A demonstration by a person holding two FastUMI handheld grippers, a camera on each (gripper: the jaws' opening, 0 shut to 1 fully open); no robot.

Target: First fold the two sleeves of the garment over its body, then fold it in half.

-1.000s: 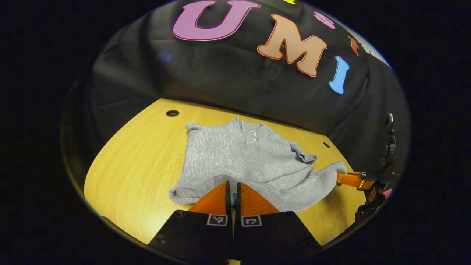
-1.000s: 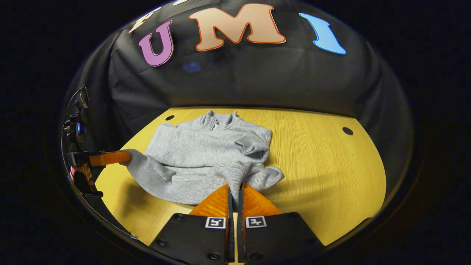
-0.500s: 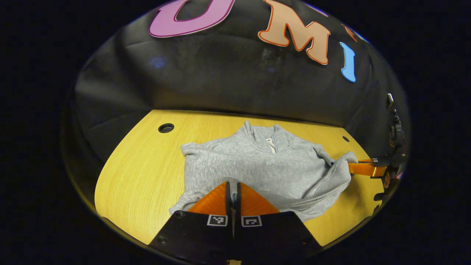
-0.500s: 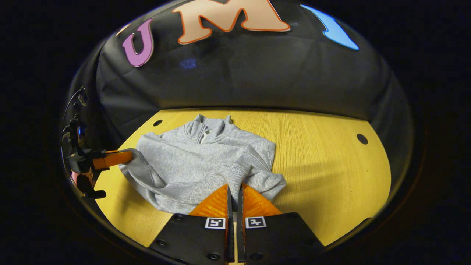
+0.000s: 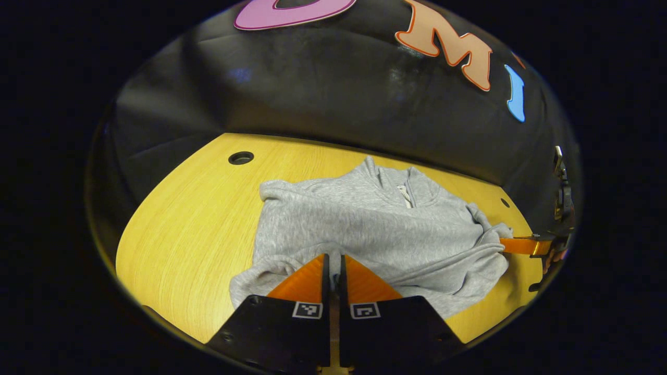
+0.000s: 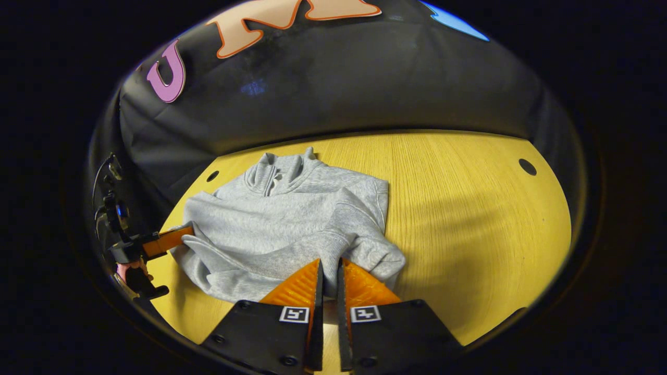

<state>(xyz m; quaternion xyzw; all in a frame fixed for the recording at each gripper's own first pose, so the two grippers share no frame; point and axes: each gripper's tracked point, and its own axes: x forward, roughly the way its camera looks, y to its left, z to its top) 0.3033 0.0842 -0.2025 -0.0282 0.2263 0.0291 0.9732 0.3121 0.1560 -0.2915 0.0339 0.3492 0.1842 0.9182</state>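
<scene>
Garment lies on the yellow table, soft, thick and floppy. I have my left gripper and right gripper clamped on its near hem corners, the firmest holds.

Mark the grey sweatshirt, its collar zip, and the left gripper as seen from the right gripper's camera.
grey sweatshirt [image 6: 276, 229]: right gripper view, middle of the body fabric.
collar zip [image 5: 405, 195]: left gripper view, on the zip below the neck opening.
left gripper [image 6: 180, 236]: right gripper view, finger ends at the sweatshirt's edge.
</scene>
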